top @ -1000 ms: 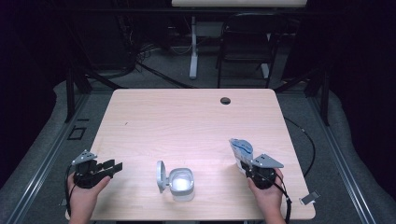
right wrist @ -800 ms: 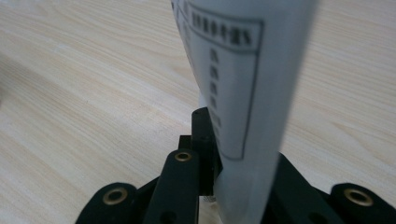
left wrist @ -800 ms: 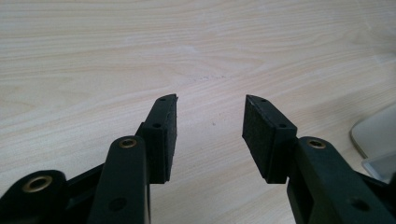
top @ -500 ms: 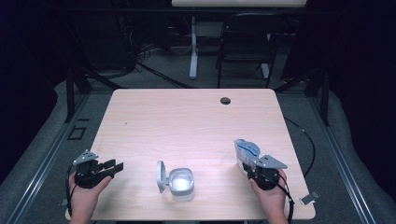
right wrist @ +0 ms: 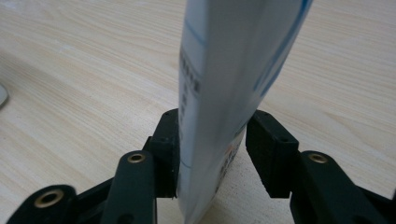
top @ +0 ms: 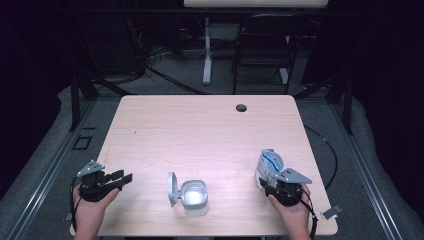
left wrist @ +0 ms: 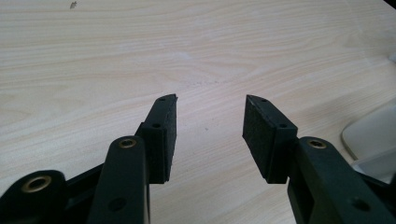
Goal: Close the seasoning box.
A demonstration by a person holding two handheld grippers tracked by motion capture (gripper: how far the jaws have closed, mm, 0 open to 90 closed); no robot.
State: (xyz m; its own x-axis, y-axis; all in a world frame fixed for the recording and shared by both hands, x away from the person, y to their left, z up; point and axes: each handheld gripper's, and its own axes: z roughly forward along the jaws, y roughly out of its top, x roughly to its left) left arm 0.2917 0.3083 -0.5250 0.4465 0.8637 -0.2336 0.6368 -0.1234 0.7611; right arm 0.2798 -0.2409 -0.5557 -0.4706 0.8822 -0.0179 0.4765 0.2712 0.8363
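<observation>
Light wood-grain table (top: 210, 130) with rounded corners; a dark round cable hole (top: 241, 107) sits near its far edge, right of centre. Grey carpeted floor (top: 50, 165) surrounds it, with black metal frame struts (top: 80, 95) at far left and far right and a dark cable (top: 327, 150) looping on the floor at right. Beyond the table the room is dim: a white desk leg (top: 207, 50), a black chair (top: 262, 55) and loose cables (top: 150, 55) on the floor, lit mainly from above the table.

We've got a pale rectangular wooden tabletop (top: 200, 135). Between the left tongs (top: 126, 176) and the right tongs (top: 265, 184) sits a small clear plastic tub (top: 194, 196), its round grey lid (top: 172, 187) flipped up on the left tongs' side. Far ahead of the right tongs we see a round black grommet hole (top: 241, 107).
</observation>
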